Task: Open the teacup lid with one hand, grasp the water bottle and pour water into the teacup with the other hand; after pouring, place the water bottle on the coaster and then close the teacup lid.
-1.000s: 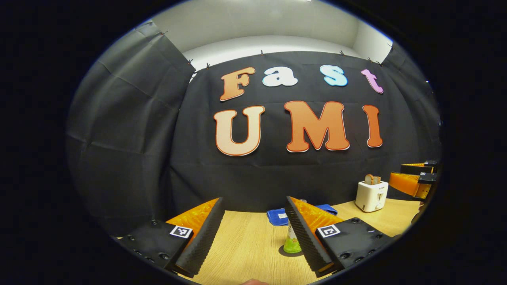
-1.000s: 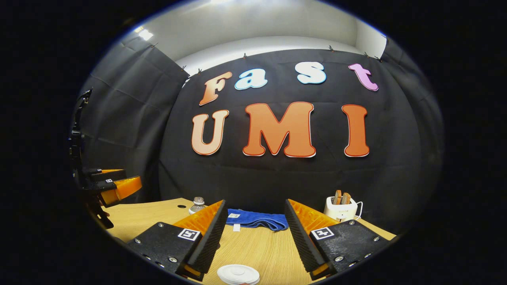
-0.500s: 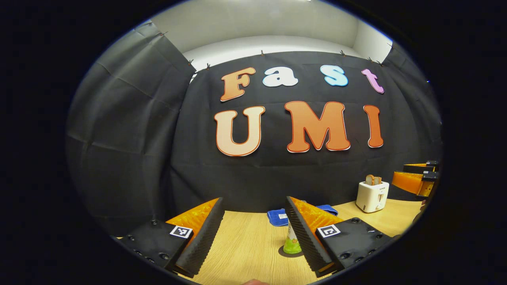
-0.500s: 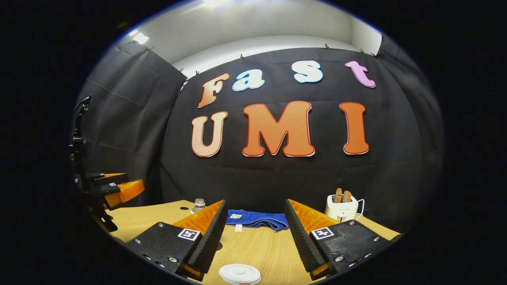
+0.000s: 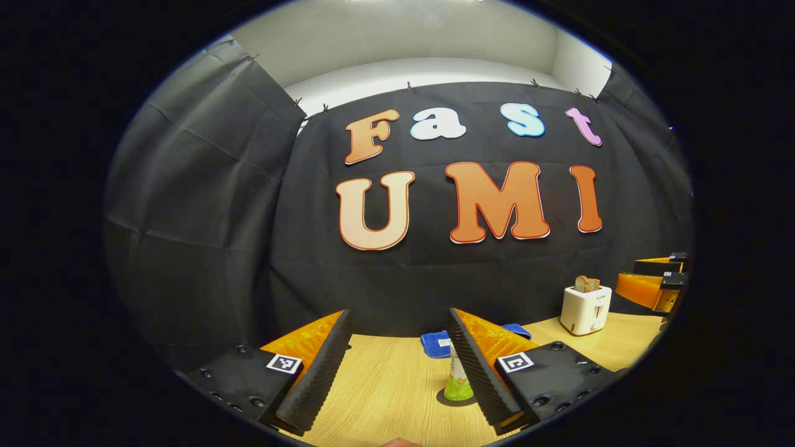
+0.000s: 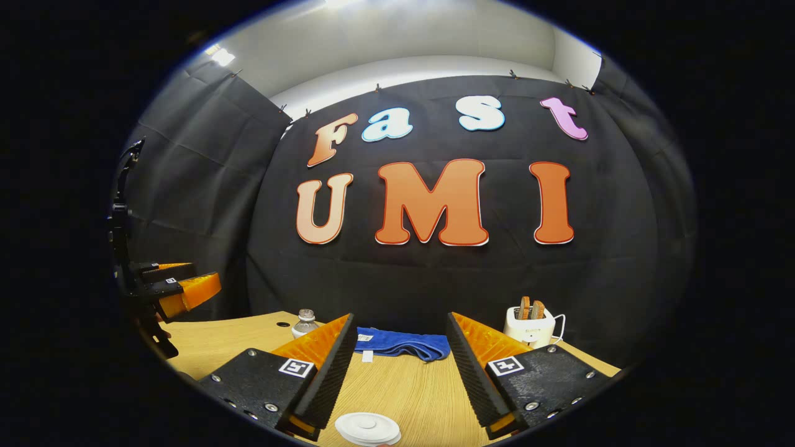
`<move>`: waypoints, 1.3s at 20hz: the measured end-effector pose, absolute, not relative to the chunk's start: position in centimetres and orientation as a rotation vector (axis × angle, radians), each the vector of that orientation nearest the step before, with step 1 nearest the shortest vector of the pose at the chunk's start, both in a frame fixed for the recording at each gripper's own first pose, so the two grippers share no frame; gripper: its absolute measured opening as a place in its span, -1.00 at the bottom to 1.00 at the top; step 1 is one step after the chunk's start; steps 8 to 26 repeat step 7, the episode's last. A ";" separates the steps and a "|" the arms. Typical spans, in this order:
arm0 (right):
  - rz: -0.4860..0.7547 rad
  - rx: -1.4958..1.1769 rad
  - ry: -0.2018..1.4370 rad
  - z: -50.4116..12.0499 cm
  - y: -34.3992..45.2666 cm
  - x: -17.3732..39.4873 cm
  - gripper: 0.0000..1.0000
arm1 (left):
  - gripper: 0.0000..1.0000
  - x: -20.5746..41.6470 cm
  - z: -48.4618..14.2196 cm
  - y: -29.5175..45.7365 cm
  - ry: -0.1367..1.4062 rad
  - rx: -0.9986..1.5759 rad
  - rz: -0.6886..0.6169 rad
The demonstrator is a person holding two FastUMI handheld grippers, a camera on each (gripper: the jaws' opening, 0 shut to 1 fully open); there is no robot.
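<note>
One wooden surface point(image 6: 410, 391) is seen. On it are counted one water bottle point(image 5: 458, 377), one white teacup lid point(image 6: 367, 426), one dark coaster point(image 5: 458, 401) beneath the bottle, one blue towel point(image 6: 402, 343) and one white toaster point(image 6: 529, 324) at two o'clock, in which two slices of toast point(image 6: 531, 307) are held. Two claws are counted: the left claw point(image 5: 397, 363) and the right claw point(image 6: 401, 366).

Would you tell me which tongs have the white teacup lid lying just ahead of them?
The right tongs: the teacup lid lies between their tips; the left tongs face the water bottle.
</note>
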State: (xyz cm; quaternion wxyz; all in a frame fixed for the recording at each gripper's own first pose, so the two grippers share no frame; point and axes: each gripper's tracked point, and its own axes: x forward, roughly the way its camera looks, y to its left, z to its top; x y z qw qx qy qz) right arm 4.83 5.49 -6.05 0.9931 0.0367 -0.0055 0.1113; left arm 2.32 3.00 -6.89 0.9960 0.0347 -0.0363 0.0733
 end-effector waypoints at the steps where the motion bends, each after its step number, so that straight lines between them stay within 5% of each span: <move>1: 0.226 0.078 -0.009 -6.1 5.6 4.8 0.72 | 0.92 2.3 -6.9 2.8 -0.074 0.069 0.142; 26: 0.226 0.083 -0.010 -5.9 5.5 4.8 0.72 | 0.92 2.3 -6.9 2.9 -0.074 0.070 0.146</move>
